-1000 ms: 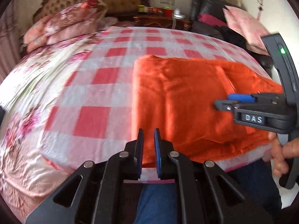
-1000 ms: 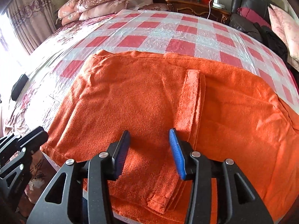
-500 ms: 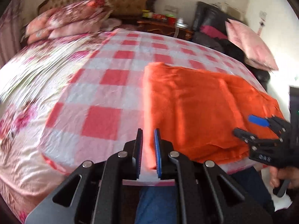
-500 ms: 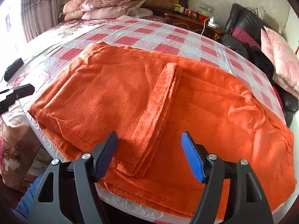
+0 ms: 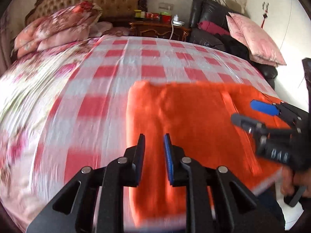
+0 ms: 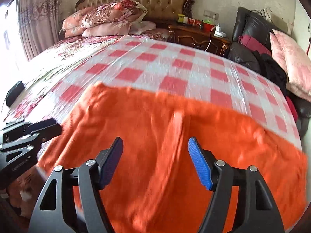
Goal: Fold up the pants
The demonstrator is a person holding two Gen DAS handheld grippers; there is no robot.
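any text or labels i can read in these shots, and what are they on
Right gripper body, left wrist view: white letters, too blurred to read.
Left gripper body, right wrist view: a line of small print, too blurred to read.
Cans and boxes on the nightstand: labels too small to read.
Orange pants: no text shows.

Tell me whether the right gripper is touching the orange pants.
Apart. In the left wrist view the right gripper hangs above the orange pants, jaws open with nothing between them; the right wrist view also shows its pads clear of the cloth.
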